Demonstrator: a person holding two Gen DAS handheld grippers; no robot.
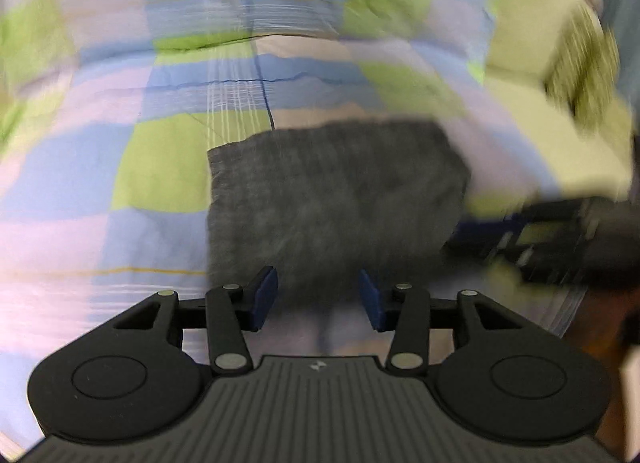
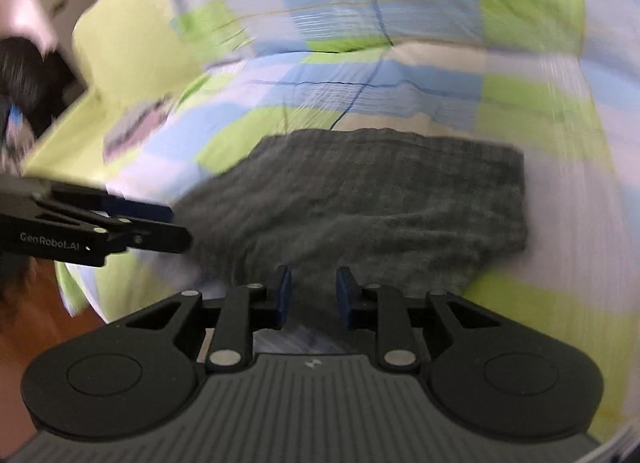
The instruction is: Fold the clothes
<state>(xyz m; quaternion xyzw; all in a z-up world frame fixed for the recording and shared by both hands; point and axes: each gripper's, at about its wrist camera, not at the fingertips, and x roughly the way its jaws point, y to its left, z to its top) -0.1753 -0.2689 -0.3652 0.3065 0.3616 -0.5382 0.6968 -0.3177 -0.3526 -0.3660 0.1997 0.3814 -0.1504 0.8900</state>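
Both the left gripper (image 1: 318,297) and right gripper (image 2: 313,295) hang empty, jaws parted, over a folded grey cloth (image 1: 336,191) on the checked bedsheet (image 1: 160,63).

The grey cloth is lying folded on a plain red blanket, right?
Not quite. The grey cloth does lie folded, but the blanket under it is checked in blue, green and white, not plain red. The right wrist view shows this clearly.

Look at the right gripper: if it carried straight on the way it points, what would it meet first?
Most likely the folded grey cloth, which lies just ahead of the right gripper on the checked bedcover; blur leaves depth unsure.
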